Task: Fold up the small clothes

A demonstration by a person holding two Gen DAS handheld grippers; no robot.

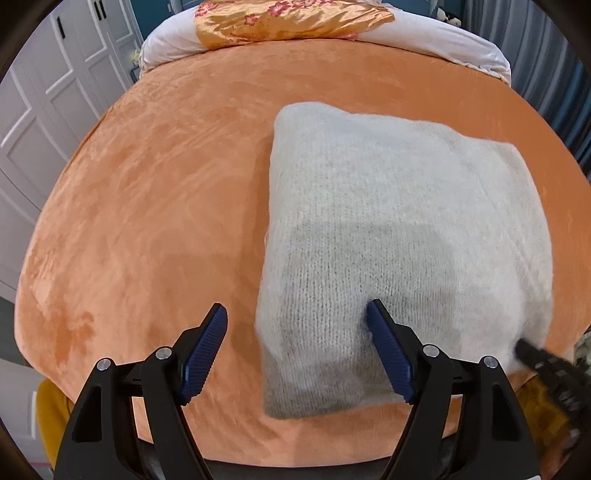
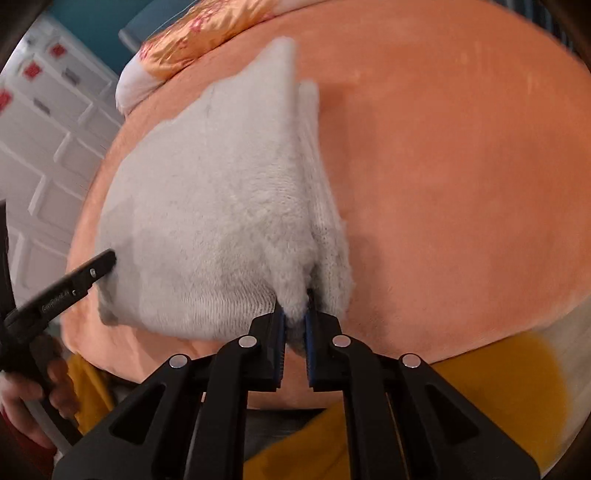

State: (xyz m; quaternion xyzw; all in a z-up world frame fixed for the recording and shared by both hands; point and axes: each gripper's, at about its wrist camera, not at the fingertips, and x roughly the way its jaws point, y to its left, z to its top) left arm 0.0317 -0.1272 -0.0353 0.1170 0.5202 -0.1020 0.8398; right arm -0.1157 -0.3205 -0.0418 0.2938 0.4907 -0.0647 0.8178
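Observation:
A fuzzy light grey knit sweater [image 1: 399,229] lies folded into a rough rectangle on the orange bedspread [image 1: 155,206]. My left gripper [image 1: 297,314] is open just above its near left corner, one finger over the knit, the other over the bedspread. In the right wrist view my right gripper [image 2: 294,314] is shut on the near right edge of the sweater [image 2: 214,206], which bunches up between the pads. The left gripper [image 2: 99,266] shows at the sweater's left edge there, and the right gripper [image 1: 524,349] shows blurred at the sweater's right corner in the left wrist view.
A white pillow with an orange floral cover [image 1: 288,18] lies at the far end of the bed. White panelled wardrobe doors [image 1: 40,110] stand to the left. Yellow clothing [image 2: 480,369] shows below the bed's near edge.

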